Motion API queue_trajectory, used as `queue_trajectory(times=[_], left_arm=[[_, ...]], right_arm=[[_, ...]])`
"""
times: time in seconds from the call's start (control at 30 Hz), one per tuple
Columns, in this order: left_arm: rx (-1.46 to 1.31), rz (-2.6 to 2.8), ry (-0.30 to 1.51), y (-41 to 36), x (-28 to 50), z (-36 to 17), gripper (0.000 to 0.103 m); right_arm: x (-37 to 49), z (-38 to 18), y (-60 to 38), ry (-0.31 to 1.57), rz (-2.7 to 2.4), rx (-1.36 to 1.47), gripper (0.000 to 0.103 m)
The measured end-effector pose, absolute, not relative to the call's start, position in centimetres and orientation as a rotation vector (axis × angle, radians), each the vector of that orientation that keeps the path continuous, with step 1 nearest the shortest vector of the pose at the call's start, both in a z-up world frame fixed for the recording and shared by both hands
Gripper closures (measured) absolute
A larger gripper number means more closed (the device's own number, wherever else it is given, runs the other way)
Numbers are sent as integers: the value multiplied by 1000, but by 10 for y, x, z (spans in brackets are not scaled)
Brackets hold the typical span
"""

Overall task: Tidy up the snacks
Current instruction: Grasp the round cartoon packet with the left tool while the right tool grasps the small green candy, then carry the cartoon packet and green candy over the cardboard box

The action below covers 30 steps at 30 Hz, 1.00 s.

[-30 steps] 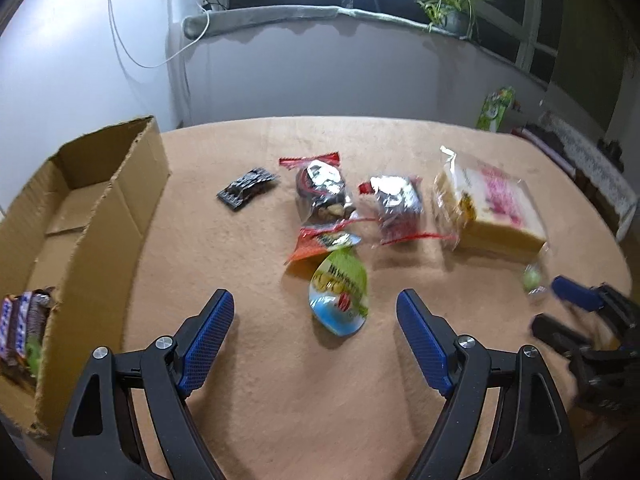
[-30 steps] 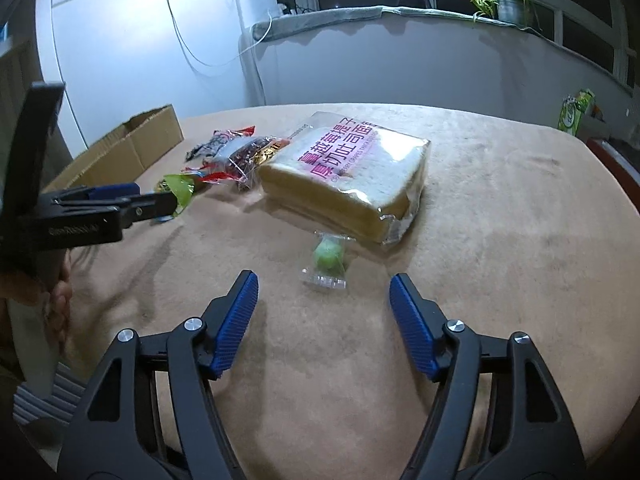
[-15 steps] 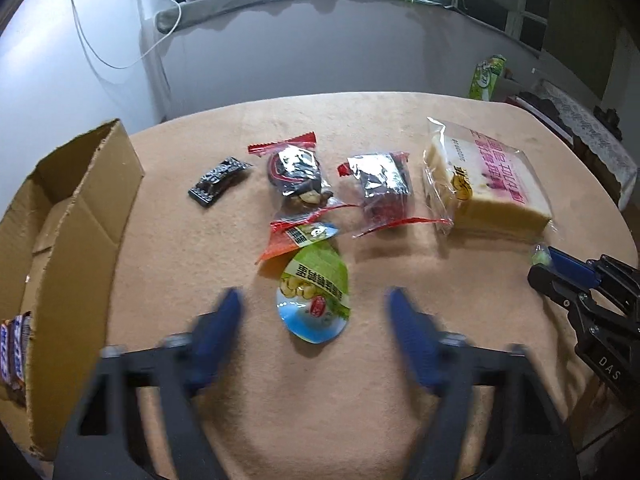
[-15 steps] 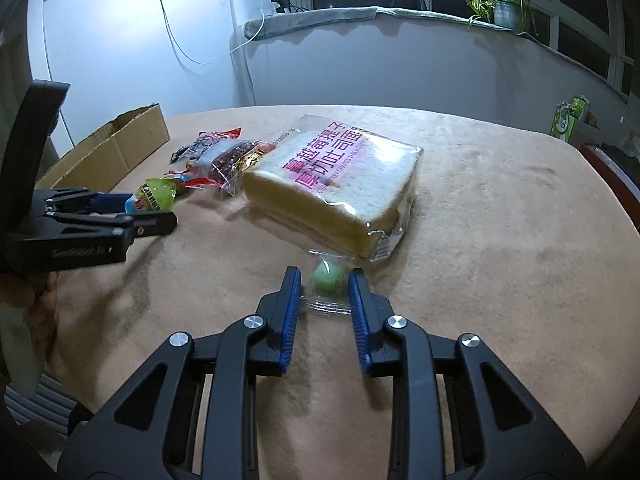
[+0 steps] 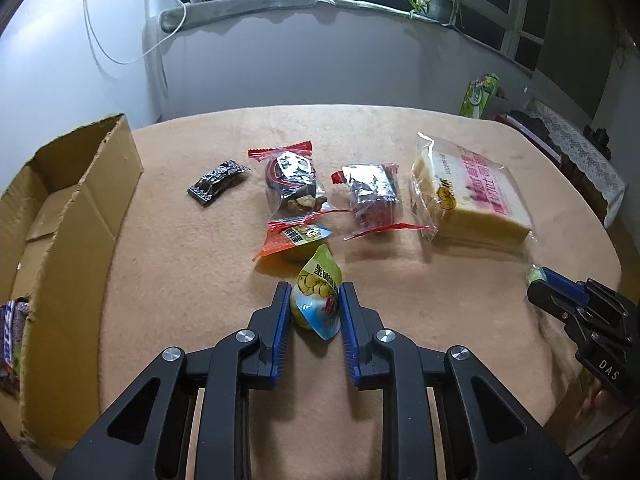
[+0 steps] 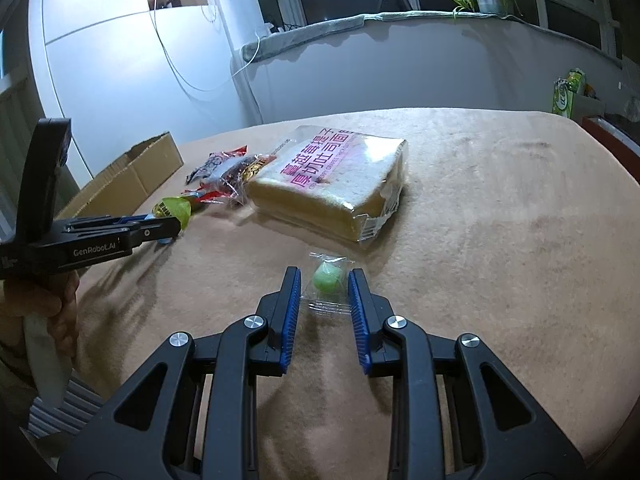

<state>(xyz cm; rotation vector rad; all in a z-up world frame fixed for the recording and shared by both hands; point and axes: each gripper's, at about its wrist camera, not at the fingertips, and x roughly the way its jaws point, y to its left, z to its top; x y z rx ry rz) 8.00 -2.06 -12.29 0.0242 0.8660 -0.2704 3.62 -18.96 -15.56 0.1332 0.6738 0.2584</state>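
Observation:
My left gripper point(image 5: 314, 300) is shut on a green and blue jelly cup point(image 5: 318, 298) that rests on the tan tablecloth. My right gripper point(image 6: 325, 286) is shut on the clear wrapper of a small green candy point(image 6: 329, 278), also on the cloth; it shows at the right edge of the left wrist view point(image 5: 534, 274). A cardboard box point(image 5: 60, 216) stands open at the left with chocolate bars point(image 5: 10, 332) inside. A bread loaf point(image 5: 472, 196) lies at the right.
An orange snack packet point(image 5: 292, 238), two clear red-edged snack bags point(image 5: 292, 180) point(image 5: 374, 196) and a black packet point(image 5: 218, 180) lie mid-table. The table edge point(image 5: 600, 232) curves at the right. A green carton point(image 5: 478, 94) stands beyond it.
Both grippers have moved forward and closed: the left onto the jelly cup, the right onto the green candy's wrapper. A second ago both were open.

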Motion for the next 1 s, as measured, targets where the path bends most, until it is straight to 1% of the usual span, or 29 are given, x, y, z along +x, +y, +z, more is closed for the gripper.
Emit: queue_trajectory(times=[0.47,0.83,1.0], left_arm=[[4,-269,752,-9,50,-82,81],[-49,-188,663,37,30,-58,81],[-93,-140,631,67,22,-54,81]], right_arm=[[26,-137,-190,616,266,149,78],[32,-114,-154,590,309,92,78],[38,-102,-122,577,353,47,78]])
